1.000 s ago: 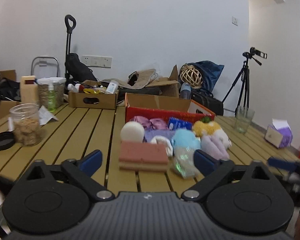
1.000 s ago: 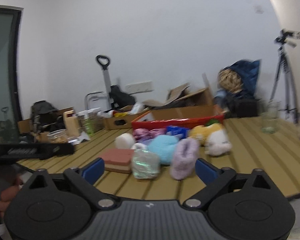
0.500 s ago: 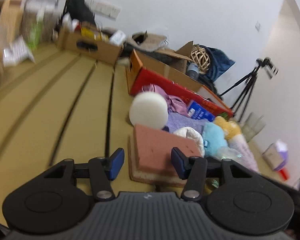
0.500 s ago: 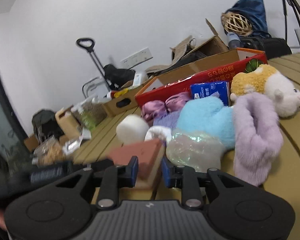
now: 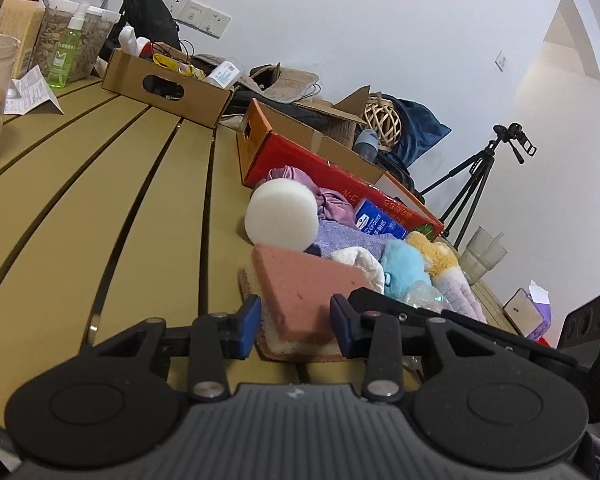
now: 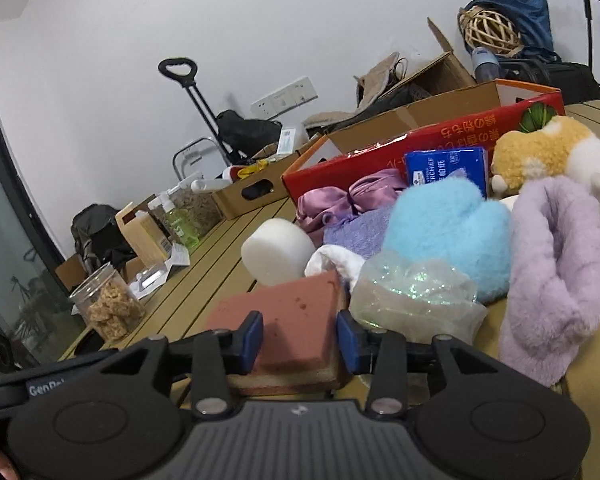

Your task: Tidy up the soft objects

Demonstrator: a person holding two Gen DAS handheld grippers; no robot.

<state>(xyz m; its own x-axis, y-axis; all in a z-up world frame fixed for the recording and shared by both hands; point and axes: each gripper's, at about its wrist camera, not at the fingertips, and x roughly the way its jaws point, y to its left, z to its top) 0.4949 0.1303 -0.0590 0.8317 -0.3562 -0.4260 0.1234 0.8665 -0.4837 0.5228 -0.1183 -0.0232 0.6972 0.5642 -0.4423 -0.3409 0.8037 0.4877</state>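
A pink sponge block (image 5: 300,296) with a tan underside lies on the slatted table at the near end of a pile of soft things. My left gripper (image 5: 294,326) is shut on its near corner. My right gripper (image 6: 298,338) is shut on the same sponge (image 6: 288,320) from the other side. Behind it lie a white foam round (image 5: 282,216), a purple cloth (image 5: 348,240), a blue plush (image 6: 448,232), a lilac fluffy slipper (image 6: 552,292), a clear crinkly bag (image 6: 416,300) and an orange-white plush (image 6: 556,160).
An open red cardboard box (image 5: 328,172) stands behind the pile with a blue tissue pack (image 6: 446,168) against it. A brown box (image 5: 168,92), a snack jar (image 6: 108,308), a spray bottle (image 5: 66,60) and a glass (image 5: 480,256) stand around the table.
Both grippers moved in low toward the pile and narrowed from wide open until their jaws closed on the pink sponge.
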